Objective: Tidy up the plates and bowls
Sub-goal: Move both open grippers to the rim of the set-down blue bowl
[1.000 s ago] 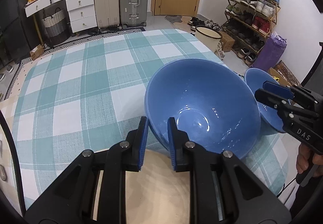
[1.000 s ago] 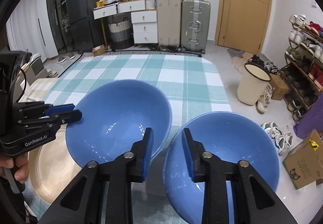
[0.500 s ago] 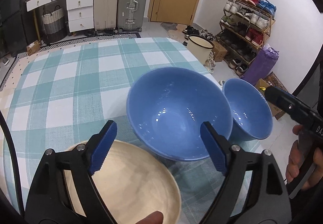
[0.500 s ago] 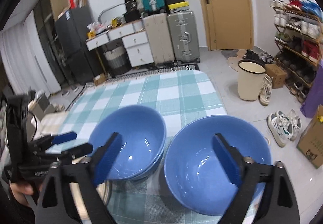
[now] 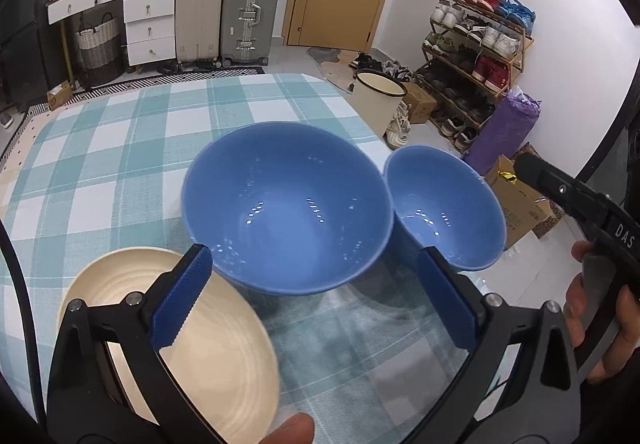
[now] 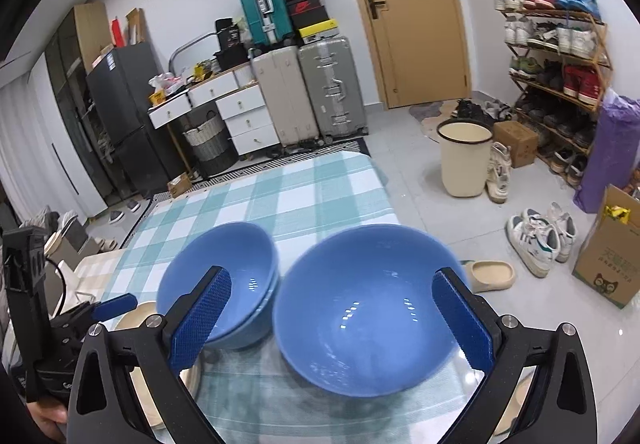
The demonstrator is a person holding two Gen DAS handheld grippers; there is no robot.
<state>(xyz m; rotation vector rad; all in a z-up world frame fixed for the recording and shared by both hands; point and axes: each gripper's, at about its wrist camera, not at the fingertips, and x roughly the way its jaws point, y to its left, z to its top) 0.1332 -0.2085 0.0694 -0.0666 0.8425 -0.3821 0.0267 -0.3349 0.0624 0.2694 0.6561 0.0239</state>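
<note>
plaid-covered table (image 5: 120,148) holds everything. left blue bowl stack (image 5: 286,212), at least two bowls nested going by the right wrist view, sits mid-table with the single blue bowl (image 6: 368,324) just beside it at the table's right edge; cream plate (image 5: 216,348) near the front-left, rim just under the stack's edge. a second ago both grippers were clamped on bowl rims; now left gripper (image 5: 316,300) jaws are opening, nothing between them, and right gripper (image 6: 336,328) is spread wide, released, pads clear of the single bowl. both have backed off. likely both placements are done, though the single bowl isn't stacked yet.
</note>
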